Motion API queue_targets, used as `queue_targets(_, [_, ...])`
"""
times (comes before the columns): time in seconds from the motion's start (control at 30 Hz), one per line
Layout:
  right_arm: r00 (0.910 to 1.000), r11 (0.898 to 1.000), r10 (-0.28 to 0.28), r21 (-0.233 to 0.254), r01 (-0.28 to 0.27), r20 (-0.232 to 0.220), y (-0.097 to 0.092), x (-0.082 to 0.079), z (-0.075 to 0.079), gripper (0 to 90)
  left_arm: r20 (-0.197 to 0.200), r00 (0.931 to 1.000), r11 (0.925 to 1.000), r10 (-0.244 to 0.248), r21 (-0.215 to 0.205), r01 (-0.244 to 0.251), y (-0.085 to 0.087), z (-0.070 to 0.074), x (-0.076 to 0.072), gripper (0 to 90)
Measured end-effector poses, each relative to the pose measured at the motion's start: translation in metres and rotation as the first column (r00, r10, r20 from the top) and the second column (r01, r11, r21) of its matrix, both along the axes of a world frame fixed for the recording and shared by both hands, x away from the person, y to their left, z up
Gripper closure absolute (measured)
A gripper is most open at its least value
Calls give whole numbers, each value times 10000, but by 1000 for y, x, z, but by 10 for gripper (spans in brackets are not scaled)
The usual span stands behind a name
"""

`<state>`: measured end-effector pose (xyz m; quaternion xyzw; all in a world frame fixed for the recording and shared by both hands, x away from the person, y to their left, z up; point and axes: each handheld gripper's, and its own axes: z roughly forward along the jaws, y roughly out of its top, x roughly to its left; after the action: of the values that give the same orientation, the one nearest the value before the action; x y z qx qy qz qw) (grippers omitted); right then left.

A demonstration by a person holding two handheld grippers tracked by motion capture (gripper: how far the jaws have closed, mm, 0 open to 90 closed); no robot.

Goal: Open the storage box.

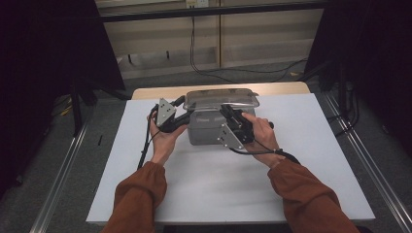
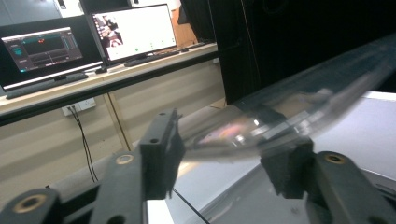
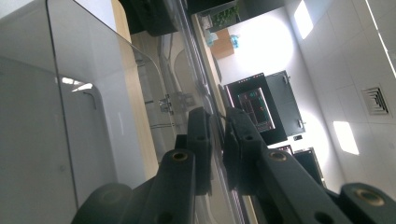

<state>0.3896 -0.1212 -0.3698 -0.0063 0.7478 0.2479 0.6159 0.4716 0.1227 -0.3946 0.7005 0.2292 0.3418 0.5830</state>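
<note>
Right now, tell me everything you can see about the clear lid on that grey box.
The clear lid is a see-through, glossy plastic cover with rounded corners and a raised rim, lying across the top of the grey box at the far middle of the white table. The left gripper has its fingers around the lid's left edge, and the right gripper is shut on its right front rim. Whether it is fully seated cannot be told.

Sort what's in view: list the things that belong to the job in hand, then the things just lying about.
In the job:
- clear lid
- grey box under it
- left gripper, at the lid's left edge
- right gripper, shut on the lid's right edge

Just about:
- white table
- cable on the floor
- monitors
</note>
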Motion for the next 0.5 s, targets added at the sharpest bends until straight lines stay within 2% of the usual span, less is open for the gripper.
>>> queue_targets(0.07, [10000, 10000, 8, 40, -9, 37, 0, 0, -1, 808, 125, 9999, 9997, -62, 221, 60, 0, -1, 0, 544])
queue_targets(0.23, [10000, 9998, 0, 174, 1, -51, 0, -1, -3, 798, 203, 9998, 9992, -26, 411, 17, 1, -1, 0, 569])
queue_targets(0.3, [9998, 9988, -9, 485, 18, -197, -3, 0, -2, 767, 194, 9998, 9995, -29, 328, 23, 0, -1, 0, 570])
queue_targets(0.4, [9995, 9975, -14, 703, 36, -309, -5, 1, -3, 742, 123, 9999, 9995, -8, 304, 4, 0, -1, -1, 569])
queue_targets(0.43, [9986, 9951, -56, 982, 107, -518, -8, 3, -4, 708, 82, 10000, 9995, -28, 304, 26, 0, -1, -1, 564])
queue_targets(0.5, [9981, 9933, -58, 1146, 128, -616, -10, 3, -4, 694, 53, 10000, 9994, -15, 341, 14, 0, -1, -1, 562])
